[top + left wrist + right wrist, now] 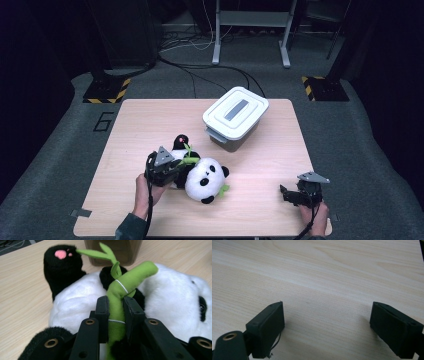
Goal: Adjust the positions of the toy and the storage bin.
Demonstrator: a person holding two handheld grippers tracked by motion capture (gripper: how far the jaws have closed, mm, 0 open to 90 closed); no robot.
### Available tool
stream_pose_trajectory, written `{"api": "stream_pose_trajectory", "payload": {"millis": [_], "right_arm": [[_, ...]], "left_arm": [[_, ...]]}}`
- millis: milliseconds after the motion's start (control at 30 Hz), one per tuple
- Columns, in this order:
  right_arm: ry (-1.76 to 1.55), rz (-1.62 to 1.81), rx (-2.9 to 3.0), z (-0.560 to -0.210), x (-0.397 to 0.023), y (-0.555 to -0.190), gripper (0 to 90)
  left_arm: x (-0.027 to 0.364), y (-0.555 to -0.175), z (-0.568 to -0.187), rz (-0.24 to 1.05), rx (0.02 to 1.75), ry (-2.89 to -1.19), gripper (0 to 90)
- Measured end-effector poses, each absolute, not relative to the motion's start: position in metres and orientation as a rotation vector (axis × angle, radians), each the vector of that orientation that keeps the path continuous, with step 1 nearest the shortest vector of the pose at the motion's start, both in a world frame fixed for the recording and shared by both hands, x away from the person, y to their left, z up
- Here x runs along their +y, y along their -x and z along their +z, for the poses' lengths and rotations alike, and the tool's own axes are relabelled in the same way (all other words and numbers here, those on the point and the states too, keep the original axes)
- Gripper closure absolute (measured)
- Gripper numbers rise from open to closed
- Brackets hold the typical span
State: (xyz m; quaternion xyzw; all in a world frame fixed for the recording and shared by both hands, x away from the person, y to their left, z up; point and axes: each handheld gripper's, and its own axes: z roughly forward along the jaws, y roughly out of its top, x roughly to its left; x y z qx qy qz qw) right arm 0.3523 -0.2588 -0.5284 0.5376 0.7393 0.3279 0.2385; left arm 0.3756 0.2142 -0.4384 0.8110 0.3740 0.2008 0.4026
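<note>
A plush panda (202, 180) lies on its back on the wooden table (135, 125), a green bamboo stalk (125, 285) sewn across its belly. My left gripper (172, 167) reaches over the toy's body from the left. In the left gripper view its two black jaws pinch the lower part of the bamboo stalk, and my left gripper (115, 312) is shut on it. My right gripper (290, 195) rests near the table's front right corner, held by a hand. In the right gripper view my right gripper (327, 327) stands open with bare wood between its jaws.
A white lidded storage box (235, 117) with a grey handle stands behind the panda toward the back right. In the left gripper view the box's dark base (112, 252) is just beyond the toy. Table legs and cables cross the floor at the back.
</note>
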Motion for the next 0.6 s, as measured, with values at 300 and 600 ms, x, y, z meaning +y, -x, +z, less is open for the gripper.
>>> {"api": "stream_pose_trajectory", "payload": {"millis": [300,600], "right_arm": [[-1.472,0.898,2.025,-0.528,-0.259,-0.352,11.6],[-1.478,0.896,2.025,-0.528,-0.259,-0.352,11.5]], "left_arm": [[0.249,-0.374,-0.431,0.526,0.997,-2.003,76.2],[0.277,-0.379,-0.426,0.565,1.06,-1.963,76.2]]}}
